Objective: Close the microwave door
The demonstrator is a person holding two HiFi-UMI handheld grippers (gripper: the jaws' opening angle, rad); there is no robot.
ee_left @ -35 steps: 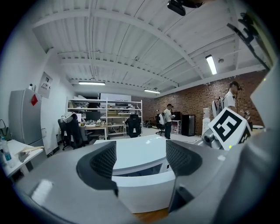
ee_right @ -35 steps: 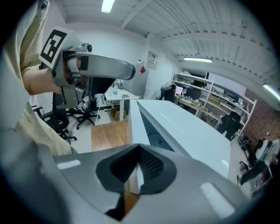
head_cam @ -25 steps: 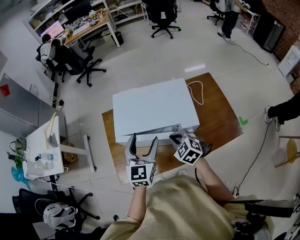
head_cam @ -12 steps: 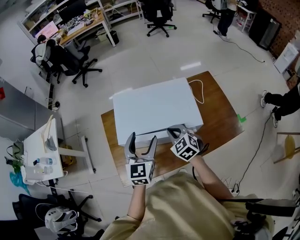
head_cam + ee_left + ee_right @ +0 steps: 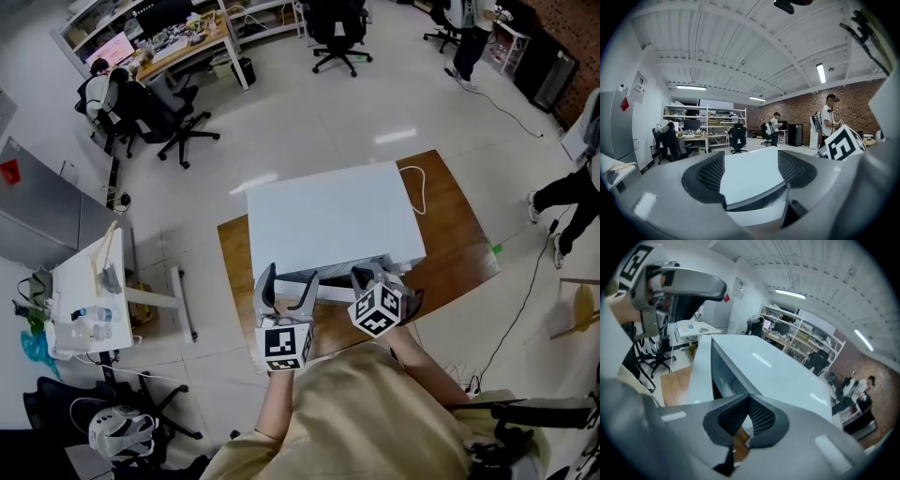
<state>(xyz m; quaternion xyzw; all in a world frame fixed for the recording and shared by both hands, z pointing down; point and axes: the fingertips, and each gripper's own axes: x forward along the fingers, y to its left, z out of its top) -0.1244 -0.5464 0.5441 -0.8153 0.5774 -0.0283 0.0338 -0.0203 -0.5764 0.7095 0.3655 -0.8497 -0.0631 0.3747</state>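
A white microwave [image 5: 328,220] stands on a wooden table [image 5: 459,244]. Its door [image 5: 323,292] hangs ajar at the near front, with a dark gap between it and the body. My left gripper [image 5: 288,284] is open just before the door, holding nothing; in the left gripper view the microwave top [image 5: 747,185] and the door [image 5: 754,218] show between the wide fingers [image 5: 705,176]. My right gripper [image 5: 371,275] is shut and empty, tilted down at the door's right end. In the right gripper view its tips [image 5: 749,398] sit over the microwave [image 5: 764,364] beside the door [image 5: 701,376].
A white cable [image 5: 422,192] lies on the table behind the microwave. A small white table [image 5: 89,291] with bottles stands at the left. Office chairs [image 5: 150,112], desks and people fill the far room. One person [image 5: 572,197] walks at the right.
Both grippers have drifted sideways along the microwave's front. The right one has tipped further down toward the door. The door stays ajar.
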